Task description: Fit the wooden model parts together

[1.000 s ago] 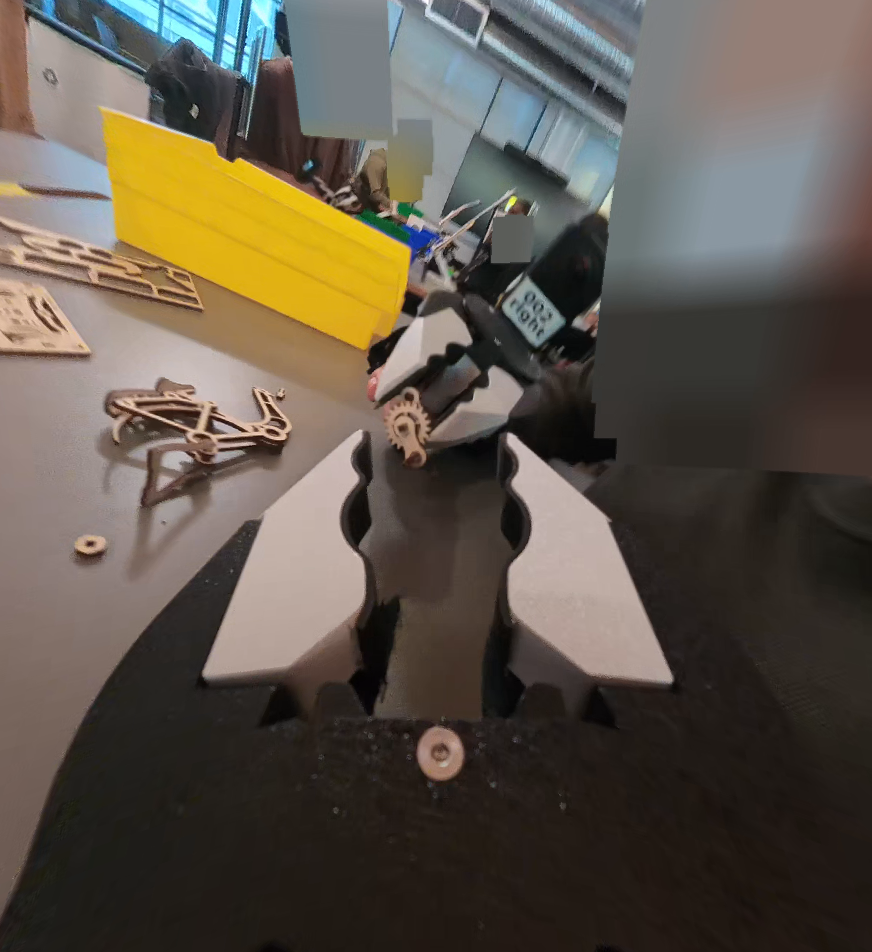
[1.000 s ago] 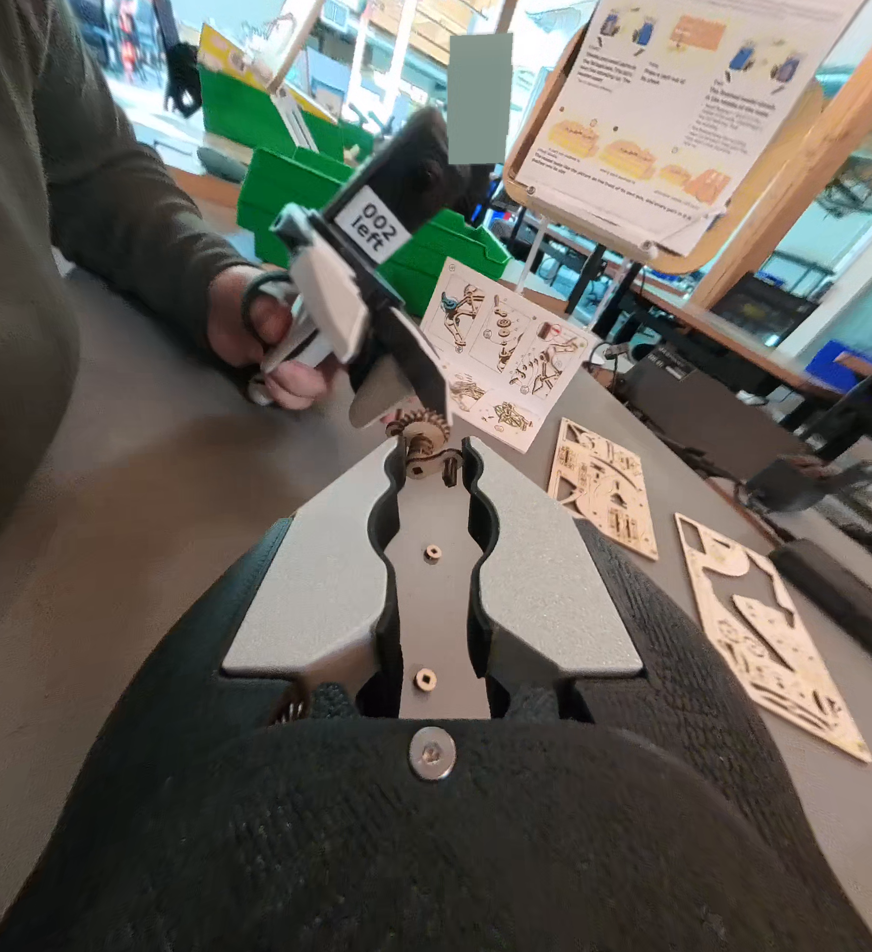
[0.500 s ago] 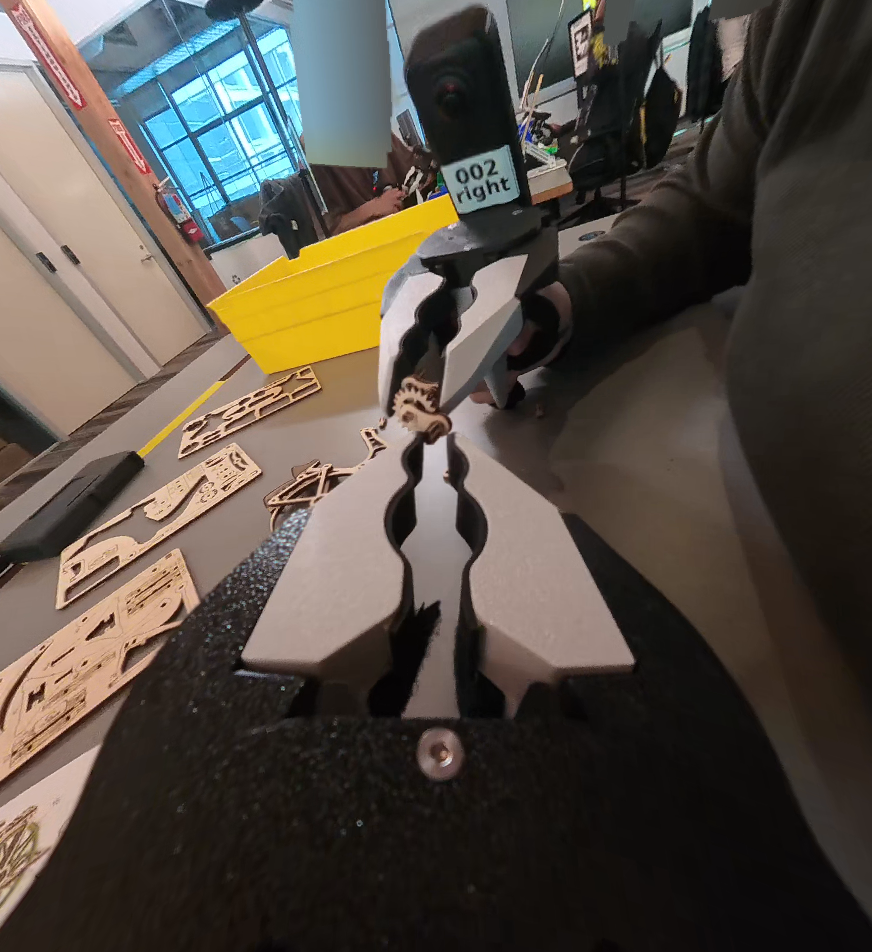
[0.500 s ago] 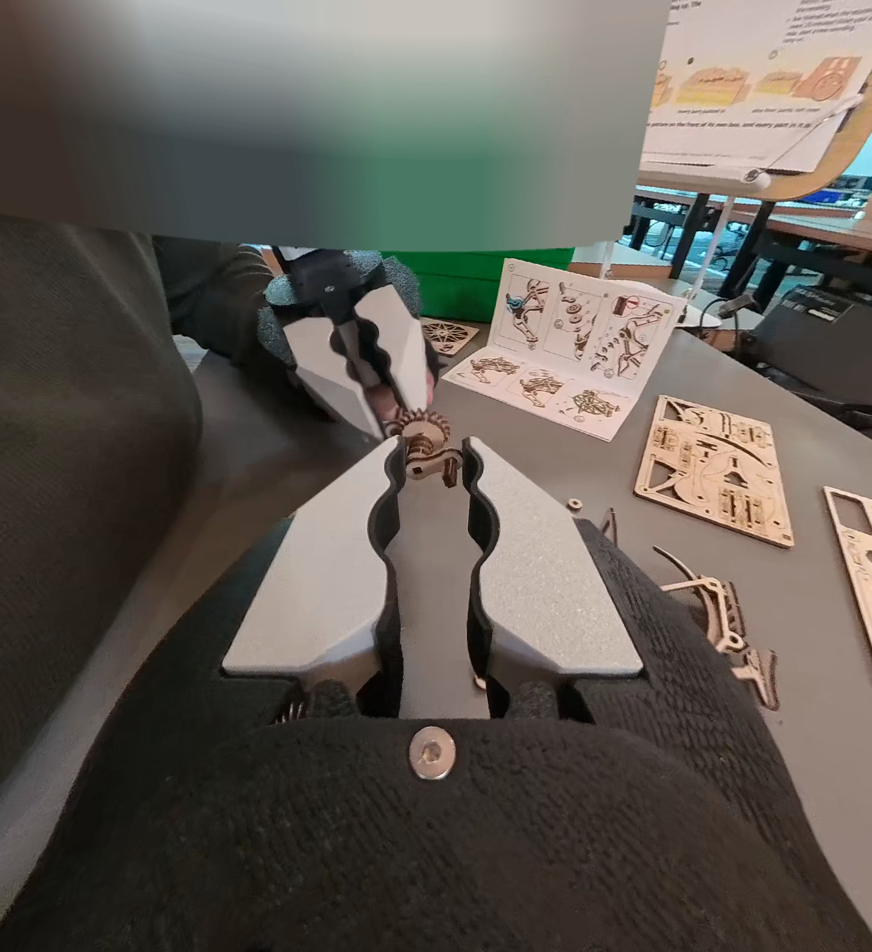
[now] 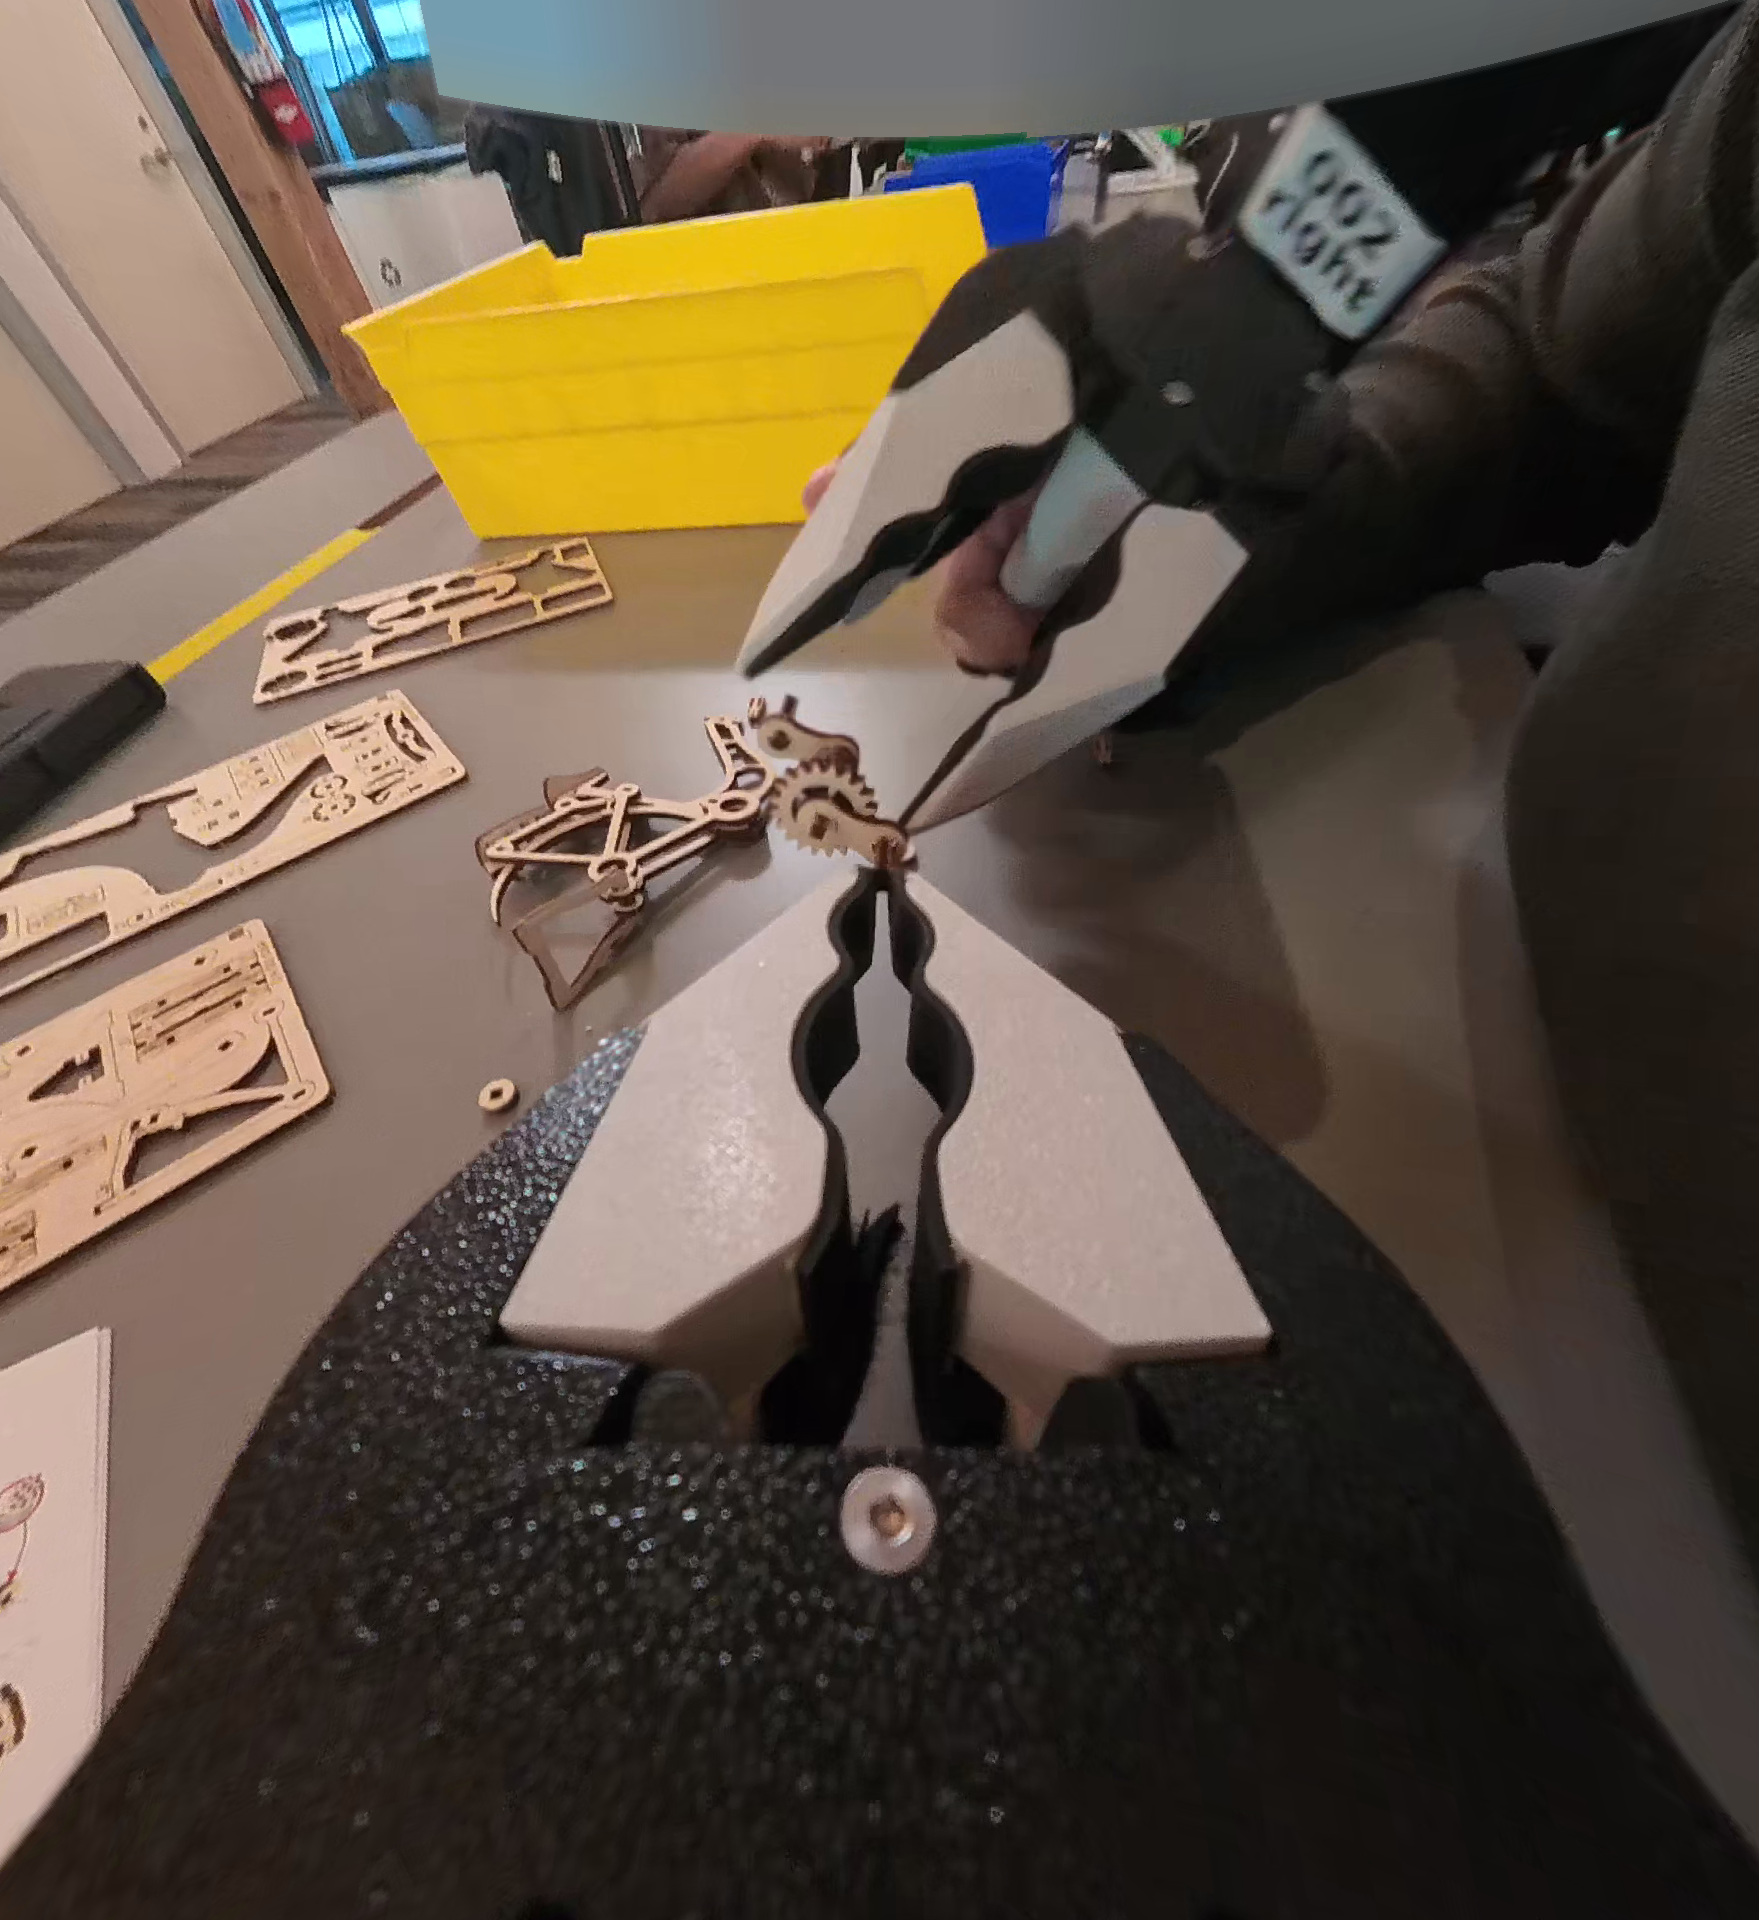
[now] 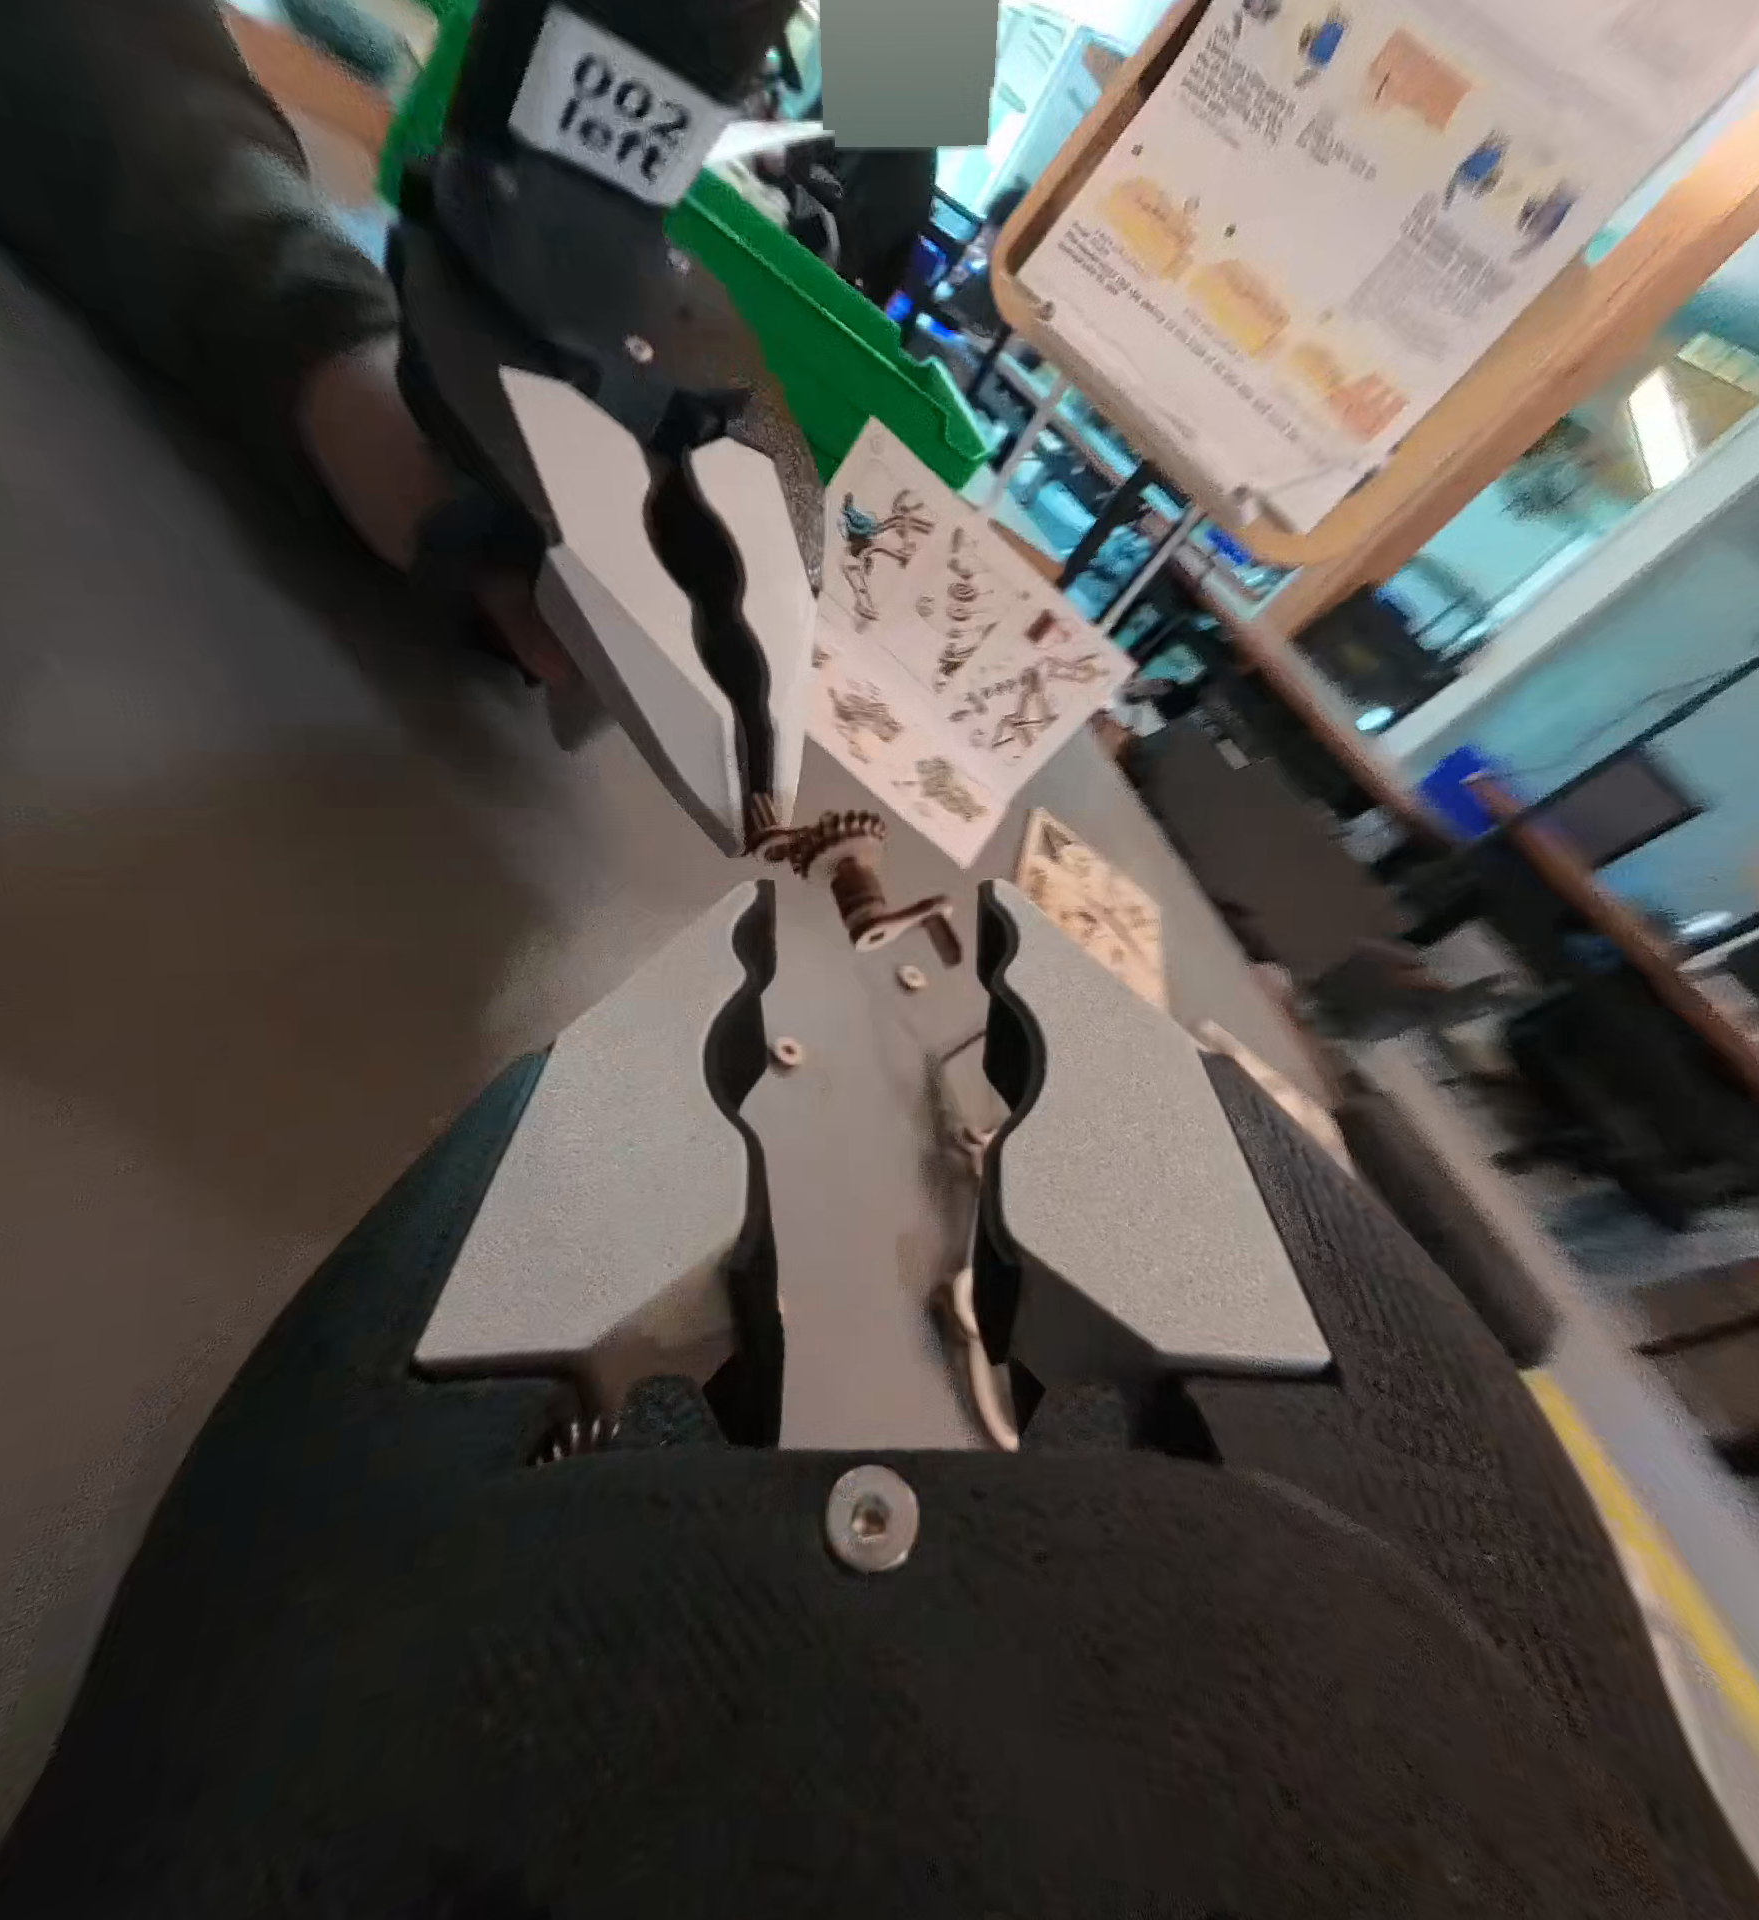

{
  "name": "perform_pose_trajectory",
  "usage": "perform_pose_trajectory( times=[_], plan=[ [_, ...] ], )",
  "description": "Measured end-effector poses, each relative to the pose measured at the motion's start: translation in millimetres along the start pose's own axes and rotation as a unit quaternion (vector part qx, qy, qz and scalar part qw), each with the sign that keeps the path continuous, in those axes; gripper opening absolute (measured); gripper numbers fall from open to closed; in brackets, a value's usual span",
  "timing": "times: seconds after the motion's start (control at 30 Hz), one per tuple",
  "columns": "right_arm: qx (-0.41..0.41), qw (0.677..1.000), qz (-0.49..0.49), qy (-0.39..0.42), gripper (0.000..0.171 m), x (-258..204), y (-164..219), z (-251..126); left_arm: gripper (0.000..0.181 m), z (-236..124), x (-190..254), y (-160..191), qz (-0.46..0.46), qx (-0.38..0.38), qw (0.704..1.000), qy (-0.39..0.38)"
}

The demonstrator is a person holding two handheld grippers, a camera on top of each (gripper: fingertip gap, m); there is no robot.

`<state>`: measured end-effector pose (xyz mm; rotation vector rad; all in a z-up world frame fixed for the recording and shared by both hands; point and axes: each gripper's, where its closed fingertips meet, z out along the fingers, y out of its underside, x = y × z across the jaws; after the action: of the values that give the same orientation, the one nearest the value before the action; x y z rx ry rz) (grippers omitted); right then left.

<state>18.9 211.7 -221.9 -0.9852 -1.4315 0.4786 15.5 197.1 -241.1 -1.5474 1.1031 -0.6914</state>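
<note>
Pinching gear assembly (image 5: 825,805) axle: left gripper (image 5: 880,871) clamped; right gripper (image 6: 877,894) spread wide, empty, beside it.

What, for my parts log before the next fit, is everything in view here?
gear assembly: one, pale wood, pinched at left gripper's tips
partly built frame: one, brown, on table behind gear
part sheets: at least three, pale wood, table's far side
washer: one, pale, near sheets
yellow bin: one, table's far end
green bin: one, behind leaflet
leaflet: one, white, on table
table: one, grey
left gripper: grey fingers, shut on gear assembly
right gripper: grey fingers, open
hand: one, holding right gripper
</note>
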Motion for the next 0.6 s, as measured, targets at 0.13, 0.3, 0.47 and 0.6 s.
perform_pose_trajectory(
  times=[0.13,0.3,0.47,0.6],
  plan=[
    [-0.018,0.99,-0.134,0.037,0.036,-4.2,-4.2,-0.1,0.0,1.3,-2.8,5.2,-0.009,-0.019,1.0,-0.005],
    [-0.088,0.975,-0.201,0.043,0.029,-8.7,14.7,8.2,0.0,5.7,1.1,2.2,-0.043,-0.016,0.999,0.009],
    [-0.148,0.957,-0.233,0.089,0.013,5.1,26.6,11.0,0.0,15.0,2.8,-4.1,-0.09,-0.004,0.996,0.024],
    [-0.152,0.965,-0.198,0.082,0.011,6.9,28.9,10.6,0.001,15.6,-0.4,-8.3,-0.083,0.01,0.996,0.016]
  ],
)
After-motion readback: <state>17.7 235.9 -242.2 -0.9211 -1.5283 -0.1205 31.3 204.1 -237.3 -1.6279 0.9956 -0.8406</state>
